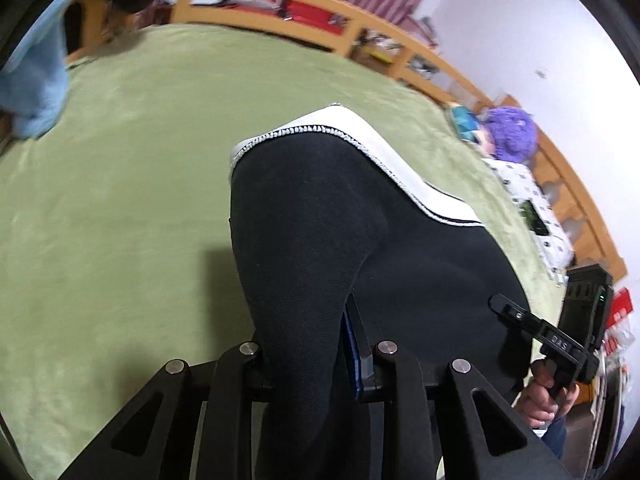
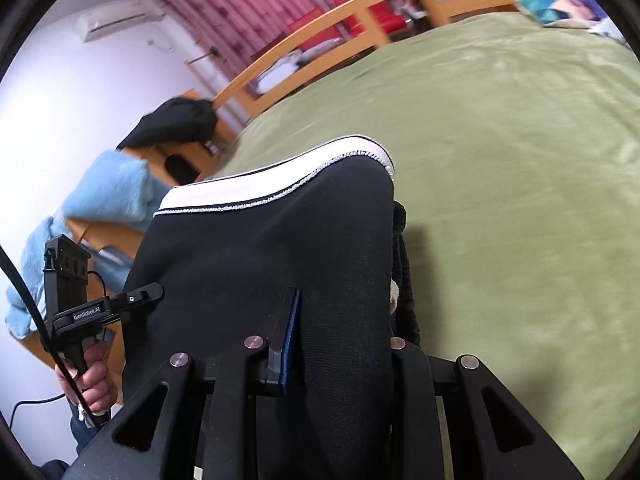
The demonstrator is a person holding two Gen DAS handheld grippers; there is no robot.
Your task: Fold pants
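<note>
The left gripper is clamped on a bunched edge of the black pants, the cloth pinched between its black fingers with a blue pad showing on one of them. The right gripper is likewise closed on the pants, cloth filling the gap between its fingers. Held at two points, the garment hangs lifted above the bed, its white waistband arching over the far side, edged with a dotted stitched trim. The fabric looks like a soft, matte knit that drapes in smooth rounded folds; the bed cover is a fuzzy olive-green fleece. This seems to be the carry or lay-out step: the next move probably calls for lowering both grippers together so the pants land flat on the bed, kept taut between them to avoid wrinkles. A pale blue plush blanket lies at the bed's edge, and a wooden bed rail runs behind.
</note>
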